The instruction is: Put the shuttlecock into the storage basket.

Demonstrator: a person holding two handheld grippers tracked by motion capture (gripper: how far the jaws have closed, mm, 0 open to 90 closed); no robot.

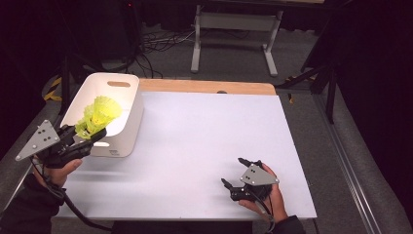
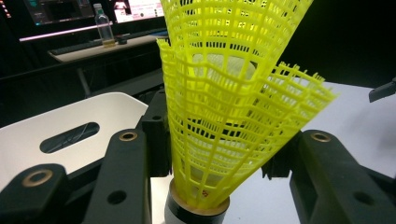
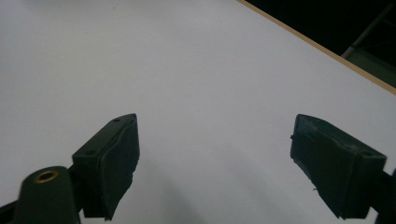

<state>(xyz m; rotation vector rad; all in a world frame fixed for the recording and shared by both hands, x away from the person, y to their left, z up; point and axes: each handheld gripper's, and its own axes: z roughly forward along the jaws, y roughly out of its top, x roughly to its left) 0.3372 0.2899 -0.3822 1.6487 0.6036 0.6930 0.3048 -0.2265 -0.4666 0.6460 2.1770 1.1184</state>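
A yellow mesh shuttlecock (image 1: 100, 114) with a dark base is pinched low down between the jaws of my left gripper (image 1: 90, 134), skirt pointing up. It hangs over the near wall of a white bin (image 1: 117, 83) at the table's left. In the left gripper view its skirt (image 2: 219, 116) looks like two cones nested one in the other, and the bin's handle slot (image 2: 70, 136) lies behind it. My right gripper (image 1: 232, 171) rests low near the table's front right, open. In the right gripper view, my right gripper (image 3: 215, 158) has only bare white tabletop between its pads.
The white tabletop (image 1: 204, 136) has a wooden strip (image 1: 209, 87) along its far edge. Beyond it on the floor stand a white table frame (image 1: 234, 29) and loose cables (image 1: 156, 44). A metal rail (image 1: 341, 156) runs along the right side.
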